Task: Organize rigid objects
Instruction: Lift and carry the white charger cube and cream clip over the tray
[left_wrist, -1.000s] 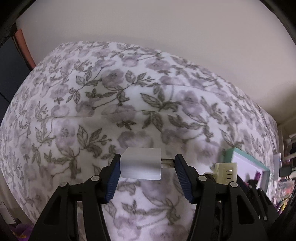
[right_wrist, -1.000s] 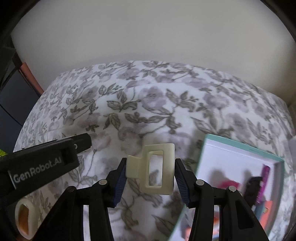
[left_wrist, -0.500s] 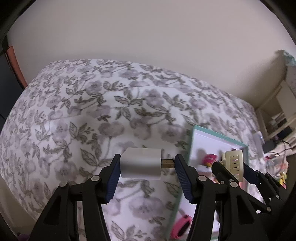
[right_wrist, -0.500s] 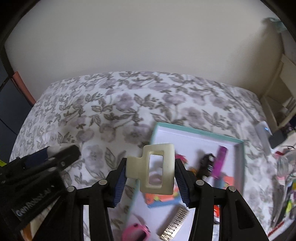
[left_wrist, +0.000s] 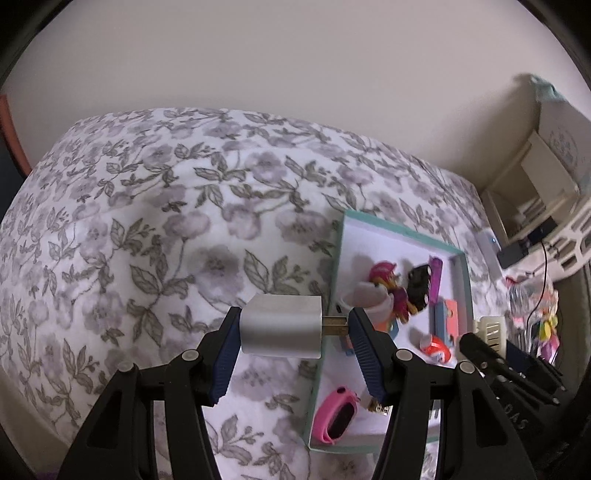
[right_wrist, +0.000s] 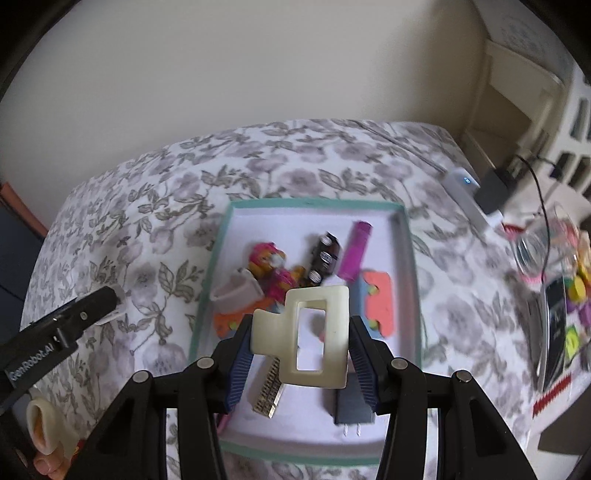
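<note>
From my left wrist view, my left gripper (left_wrist: 293, 330) is clamped partway closed on a white charger plug (left_wrist: 282, 326), one pad on its body, the other on its metal prongs. It hangs over the floral bedspread (left_wrist: 147, 240), just left of the teal-rimmed tray (left_wrist: 341, 236). Left of the tray the bedspread is bare and wide; the wall bounds it behind, shelves and clutter at right. My right gripper (left_wrist: 480, 334) shows at the tray's right side carrying the cream hair clip (left_wrist: 489, 328). A second ago only a corner of the tray showed at the frame's right edge; now most of it lies beside my jaws.

From my right wrist view, my right gripper (right_wrist: 301, 341) grips the cream hair clip (right_wrist: 306, 332) between its pads, partly closed, above the tray (right_wrist: 406, 258), which holds toys, a purple tube (right_wrist: 354, 249) and a dark adapter (right_wrist: 352, 406). The tray's middle floor is bare. My left gripper (right_wrist: 110, 304) sits outside its left rim. Earlier the tray lay off to my right.
</note>
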